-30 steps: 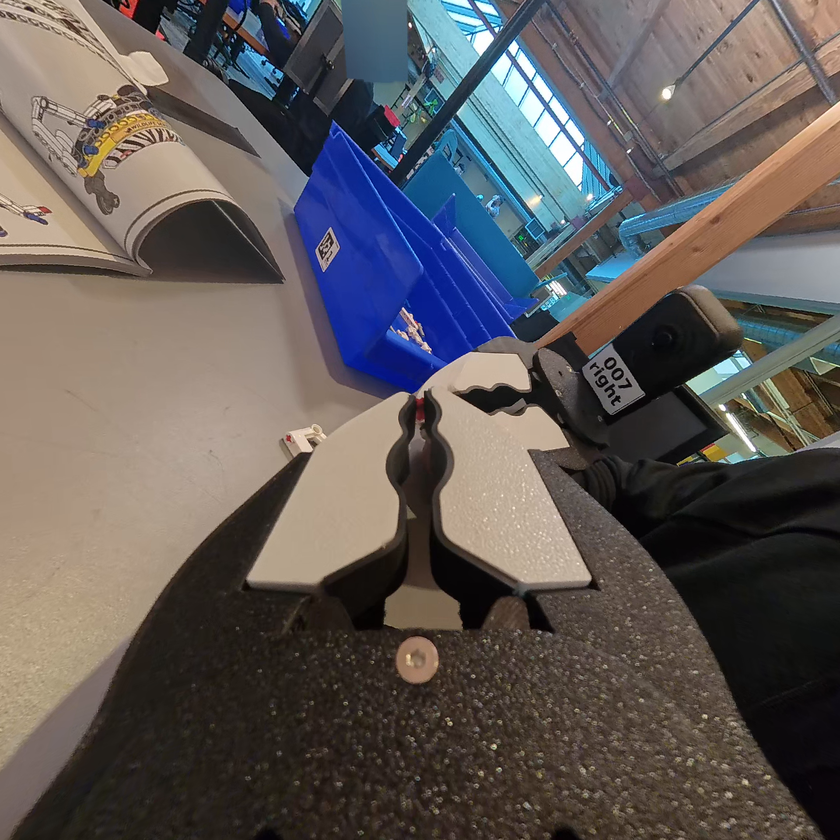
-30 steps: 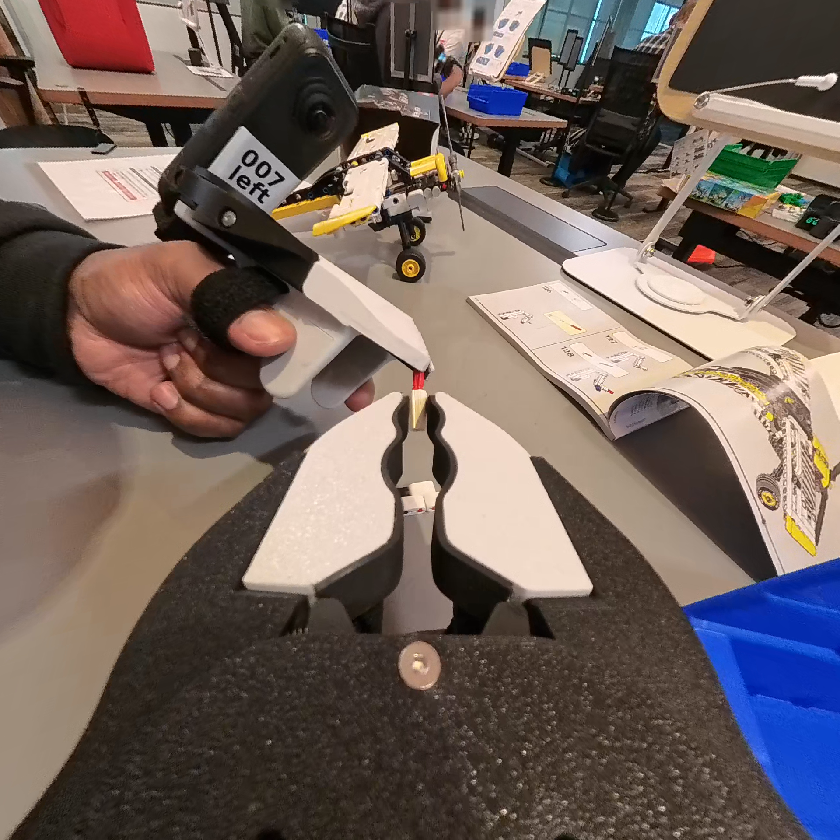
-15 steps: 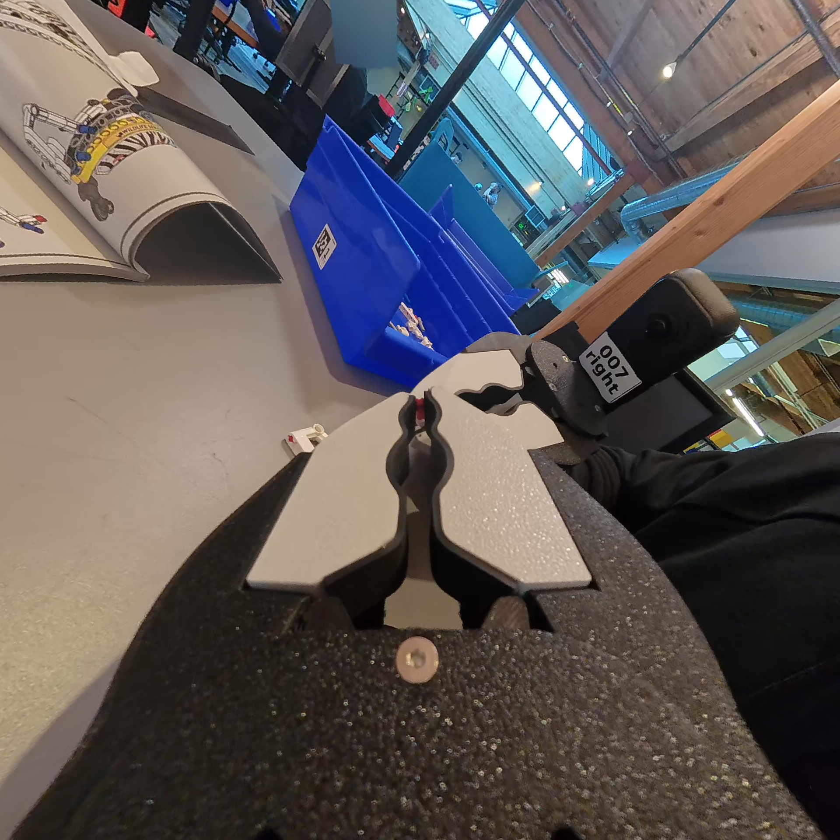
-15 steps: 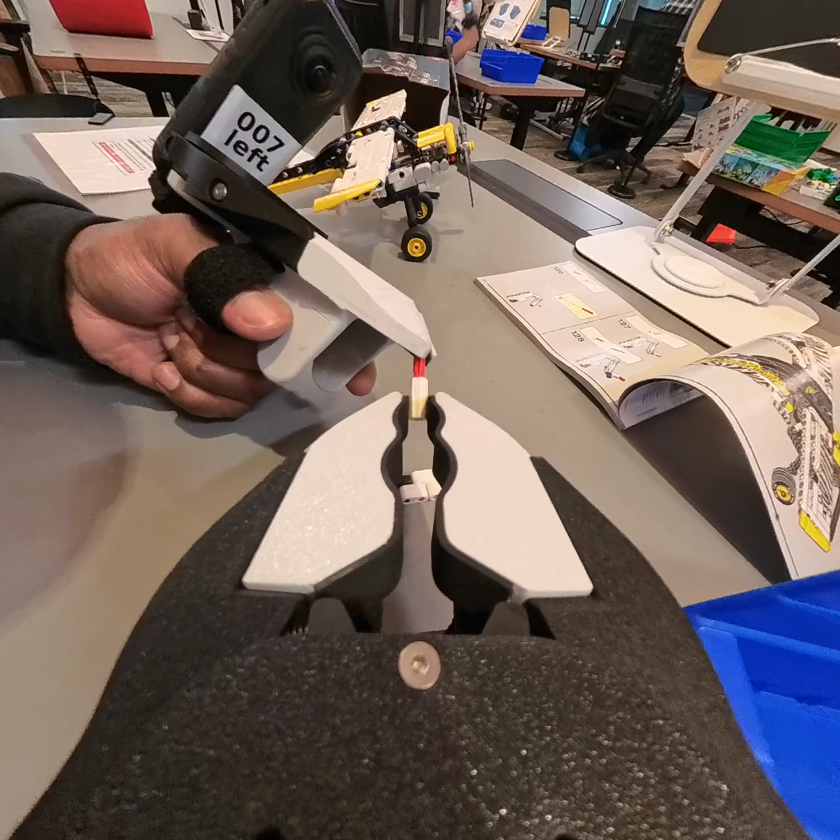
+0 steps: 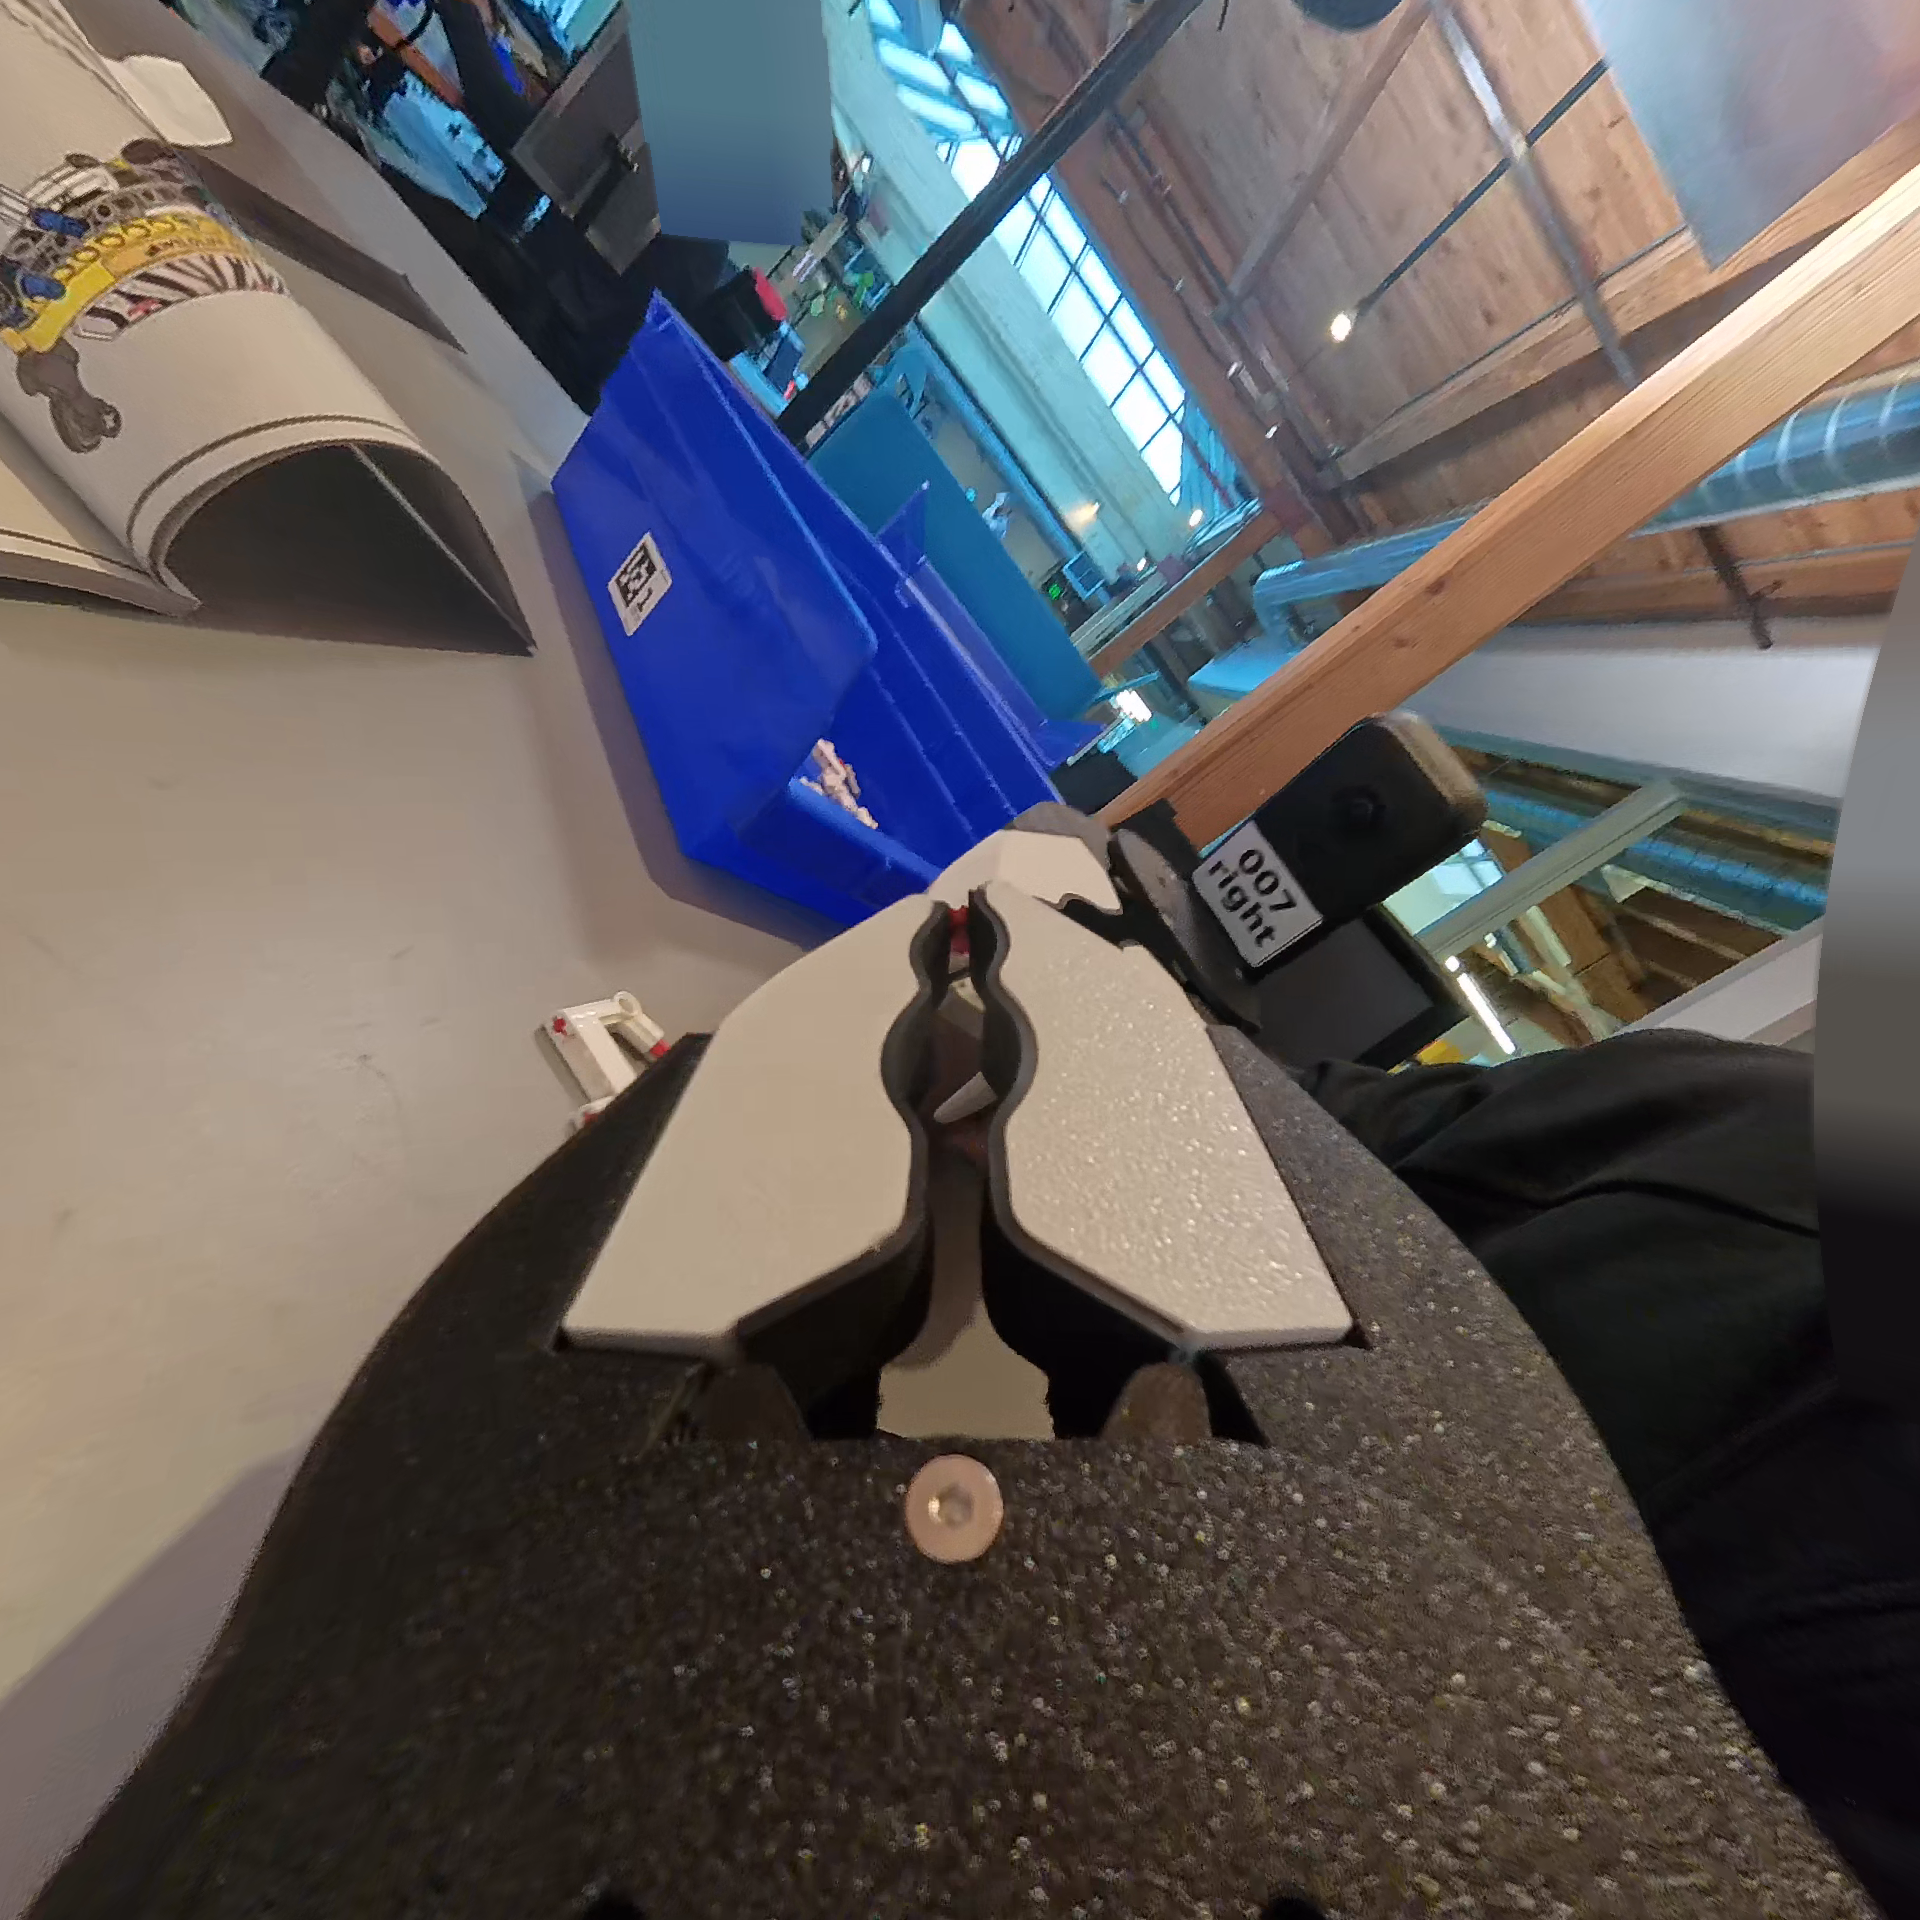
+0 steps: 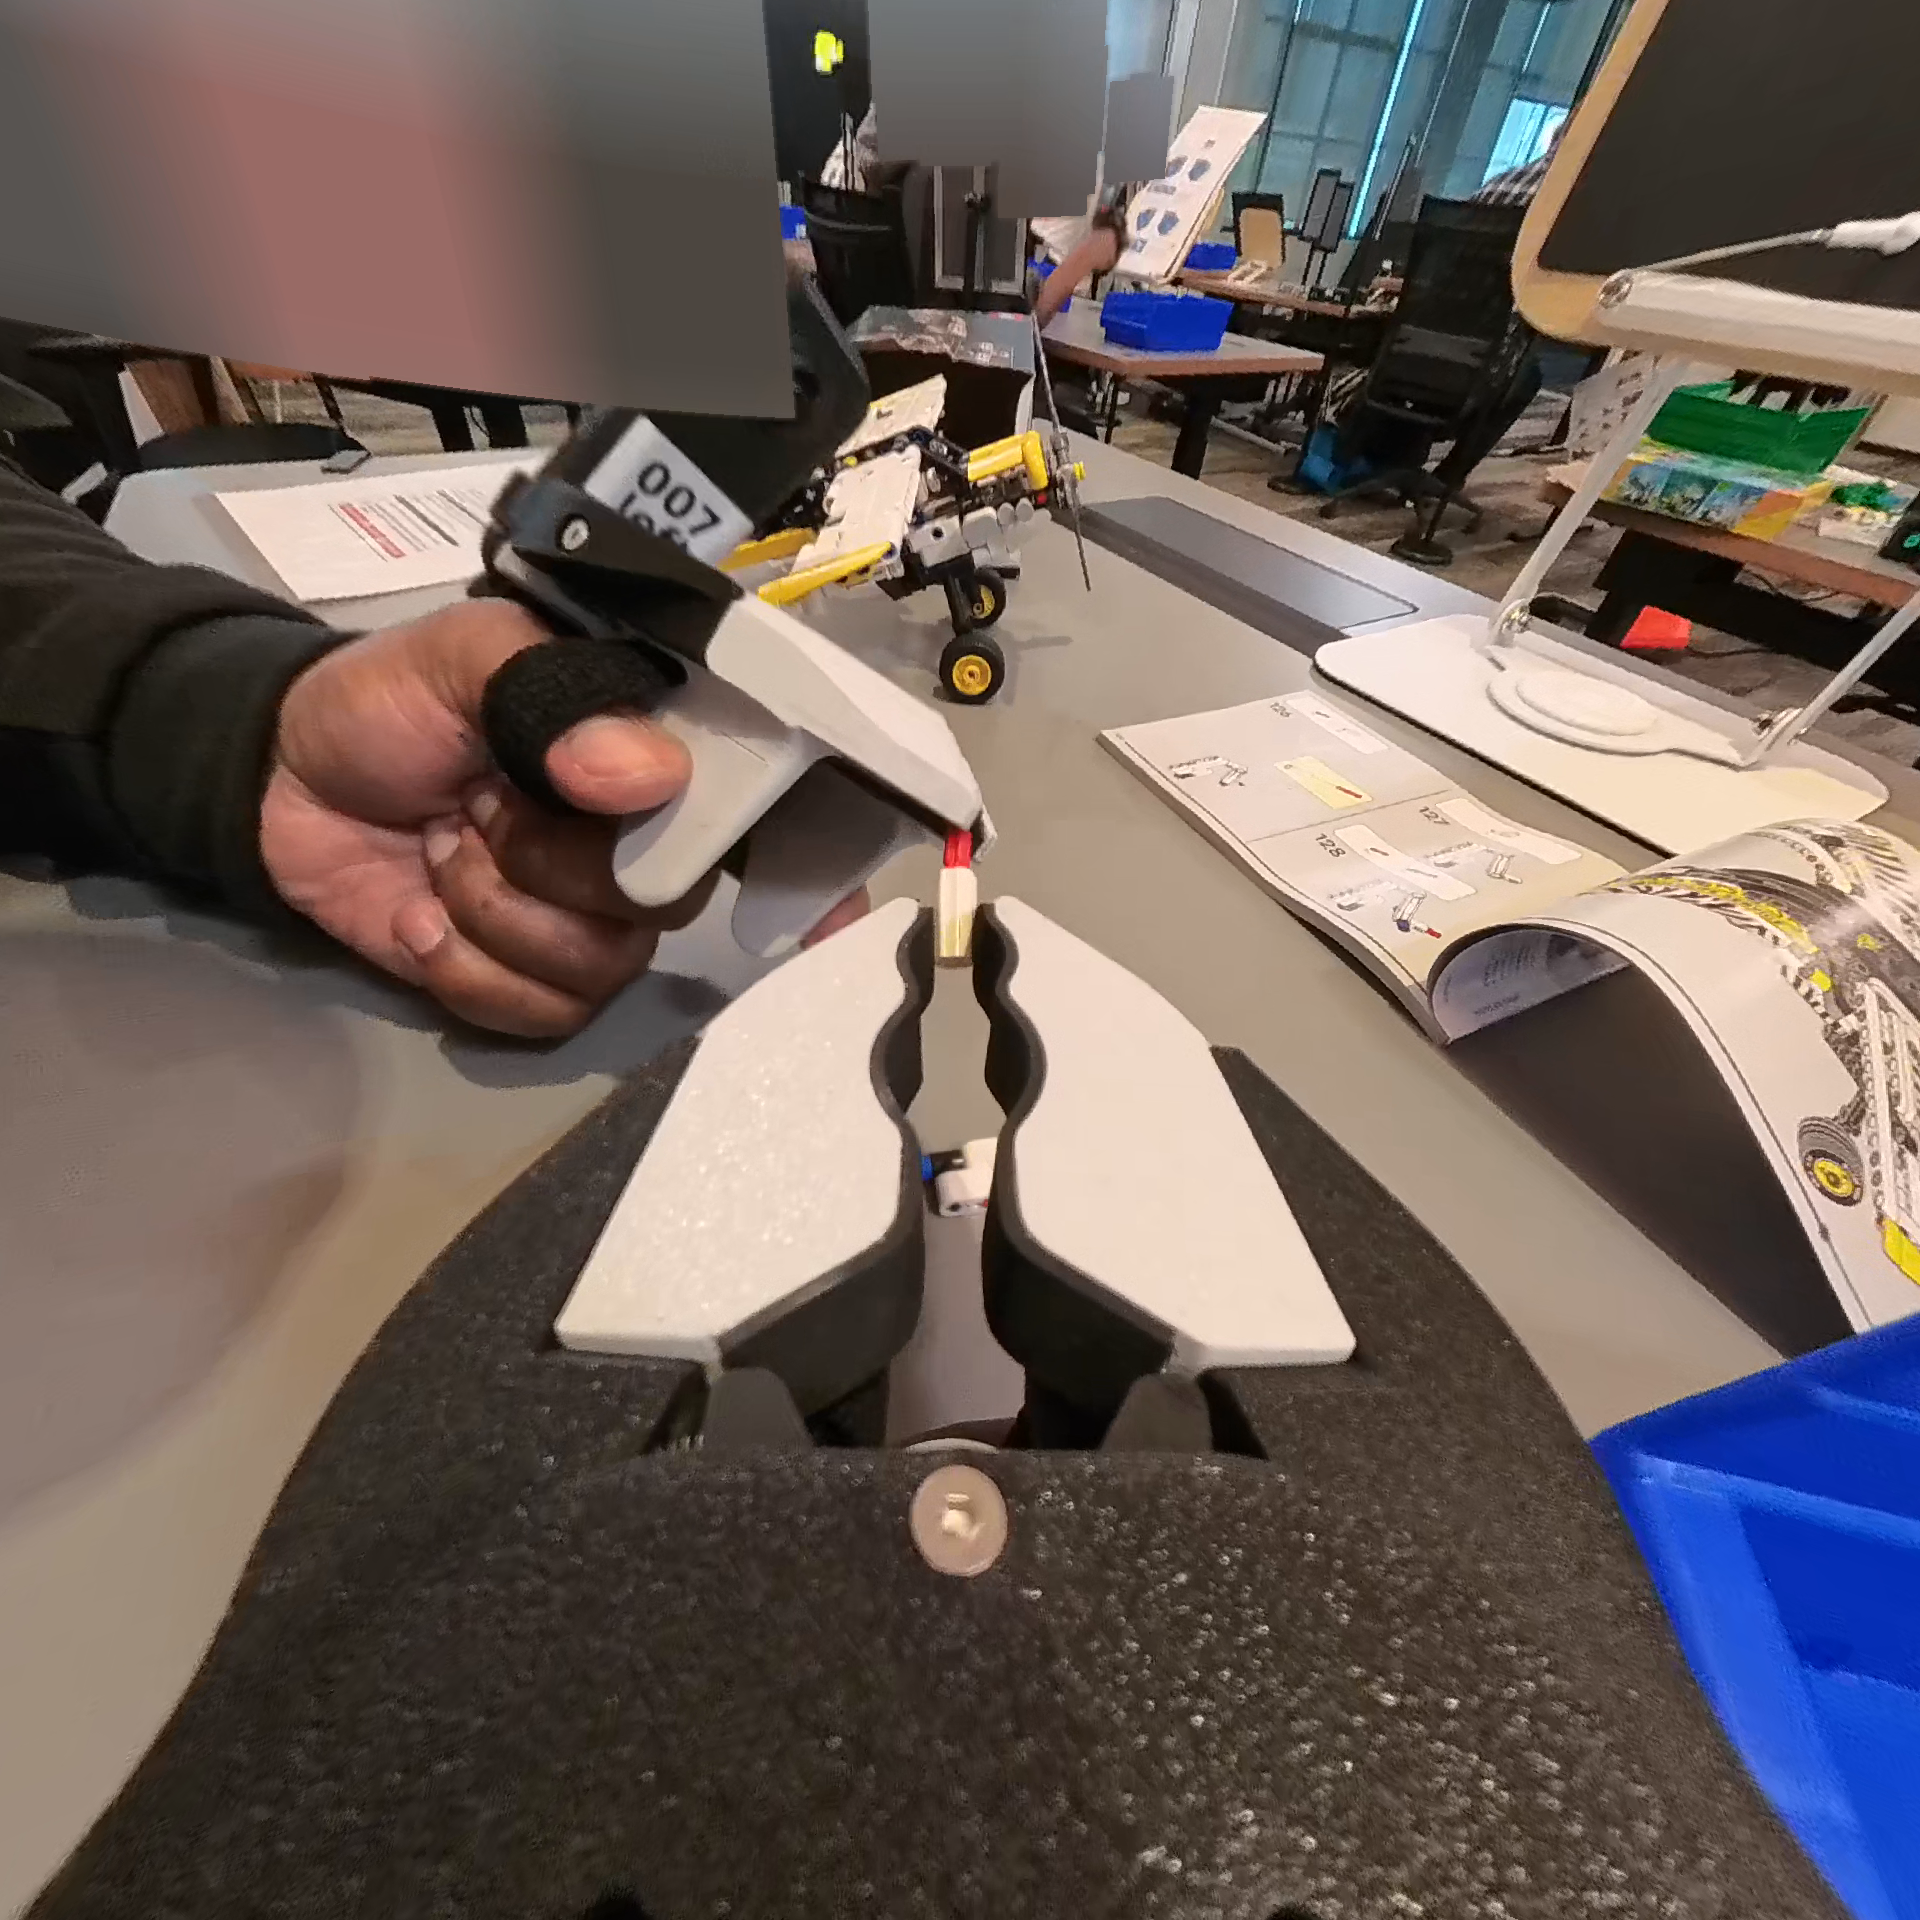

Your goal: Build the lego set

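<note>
My left gripper (image 5: 961,914) is shut on a small red pin (image 5: 954,920). In the right wrist view it comes in from the left, held by a hand, with the red pin (image 6: 957,847) pointing down from its tips. My right gripper (image 6: 957,920) is shut on a small cream-white connector piece (image 6: 956,914). The pin's lower end sits in the top of that piece. The right gripper's tips (image 5: 1023,868) show just beyond my left fingertips in the left wrist view. Both are held above the grey table (image 6: 1091,831).
A small white angled part (image 5: 603,1039) lies on the table below the grippers, and also shows in the right wrist view (image 6: 961,1184). A blue bin (image 5: 748,665) holds loose parts. An open instruction booklet (image 6: 1351,821), a yellow-and-white model plane (image 6: 914,520), a lamp base (image 6: 1558,717) and a paper sheet (image 6: 364,530) lie around. Less than 4 cm separates the two grippers' tips.
Both grippers stayed shut on their parts, tip to tip. The pair has shifted and tilted a little, and more of the white piece shows above my right fingertips.
</note>
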### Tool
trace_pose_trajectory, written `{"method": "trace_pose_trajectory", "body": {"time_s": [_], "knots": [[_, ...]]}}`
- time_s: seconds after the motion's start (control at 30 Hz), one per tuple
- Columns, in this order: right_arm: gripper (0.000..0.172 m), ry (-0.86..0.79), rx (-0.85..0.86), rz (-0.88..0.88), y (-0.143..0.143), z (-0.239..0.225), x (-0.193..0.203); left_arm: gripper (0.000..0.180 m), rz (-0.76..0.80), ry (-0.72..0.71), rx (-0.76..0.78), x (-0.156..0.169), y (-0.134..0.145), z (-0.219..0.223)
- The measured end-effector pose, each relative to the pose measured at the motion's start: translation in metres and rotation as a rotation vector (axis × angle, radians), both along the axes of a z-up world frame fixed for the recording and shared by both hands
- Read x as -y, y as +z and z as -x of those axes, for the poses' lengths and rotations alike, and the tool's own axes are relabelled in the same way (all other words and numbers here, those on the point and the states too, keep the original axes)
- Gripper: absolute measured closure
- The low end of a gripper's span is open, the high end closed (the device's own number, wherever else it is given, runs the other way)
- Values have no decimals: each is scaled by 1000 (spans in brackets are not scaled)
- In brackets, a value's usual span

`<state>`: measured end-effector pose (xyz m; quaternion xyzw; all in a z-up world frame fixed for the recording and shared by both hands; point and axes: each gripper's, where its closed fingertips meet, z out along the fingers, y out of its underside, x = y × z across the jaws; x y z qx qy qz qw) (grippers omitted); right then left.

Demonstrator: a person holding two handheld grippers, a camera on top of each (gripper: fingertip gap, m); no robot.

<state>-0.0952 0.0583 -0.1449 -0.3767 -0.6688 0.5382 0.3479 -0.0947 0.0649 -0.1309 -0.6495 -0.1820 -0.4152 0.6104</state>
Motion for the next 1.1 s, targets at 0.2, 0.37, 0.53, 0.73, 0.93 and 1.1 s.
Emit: {"method": "trace_pose_trajectory", "body": {"time_s": [0.2,0.37,0.53,0.73,0.93,1.1], "knots": [[165,-2,4,-2,0,0,0,177,14,19,-32,-1,-2,0],[166,4,23,-64,-5,-1,-1,177,59,20,-121,-1,-7,-1],[166,1,41,-98,-8,-1,-1,177,102,30,-221,-2,-13,-2],[166,-6,50,-109,-10,0,-2,177,98,37,-242,-3,-14,-4],[165,3,47,-72,-8,0,-2,176,39,47,-135,-3,-6,2],[165,13,59,-68,-10,-1,-2,175,13,53,-75,-2,-2,12]]}}
